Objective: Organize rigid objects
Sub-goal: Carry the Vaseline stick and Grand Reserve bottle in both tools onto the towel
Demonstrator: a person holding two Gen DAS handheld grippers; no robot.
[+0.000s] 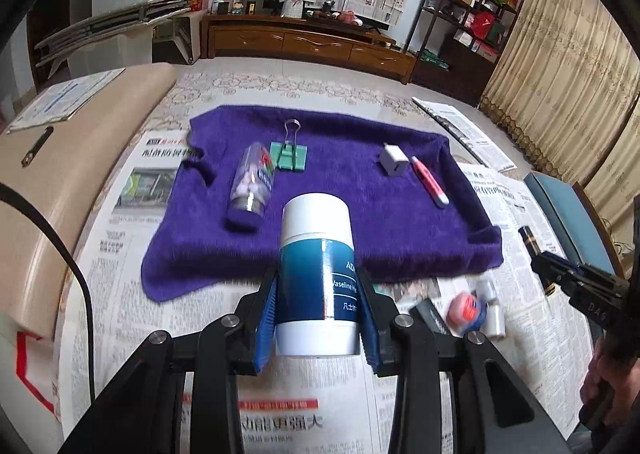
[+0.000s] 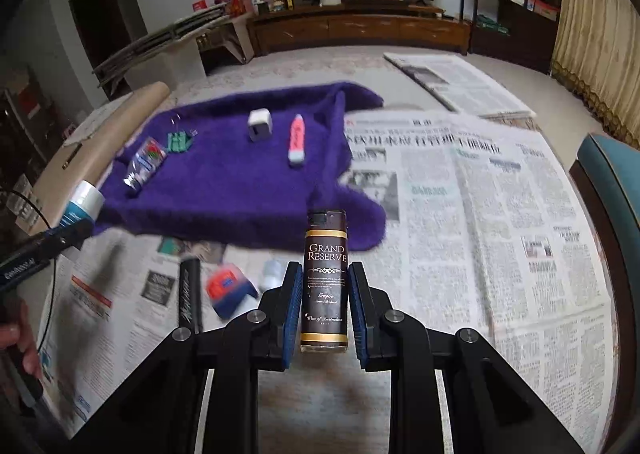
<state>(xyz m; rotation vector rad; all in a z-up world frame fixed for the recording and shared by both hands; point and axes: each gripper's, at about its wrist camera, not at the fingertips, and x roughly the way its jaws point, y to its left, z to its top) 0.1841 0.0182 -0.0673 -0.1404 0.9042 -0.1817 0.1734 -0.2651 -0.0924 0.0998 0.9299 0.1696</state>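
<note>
two grippers, both loaded. left gripper [image 1: 318, 306] pinches a white-and-teal vaseline jar [image 1: 318, 274] between its blue pads, jar upright, held over the newspaper [image 1: 132, 294] just in front of the purple towel [image 1: 360, 214]. right gripper [image 2: 325, 302] is clamped on a dark brown lighter [image 2: 325, 278] labelled "grand reserve", upright, above the newspaper near the towel's front right corner. on the towel: a clear tube [image 1: 252, 184] lying on its side, a green binder clip [image 1: 289, 156] just beside it, a white charger cube [image 1: 394, 161] and a pink-and-white pen-like item [image 1: 428, 182] next to the cube. off the towel, on the newspaper between the grippers: a black marker [image 2: 190, 294], a red-and-blue item [image 2: 228, 290] (blurred, maybe a small tin) and a small white bottle [image 1: 492, 310]. a hand [image 1: 600, 386] shows at the frame edge.
</note>
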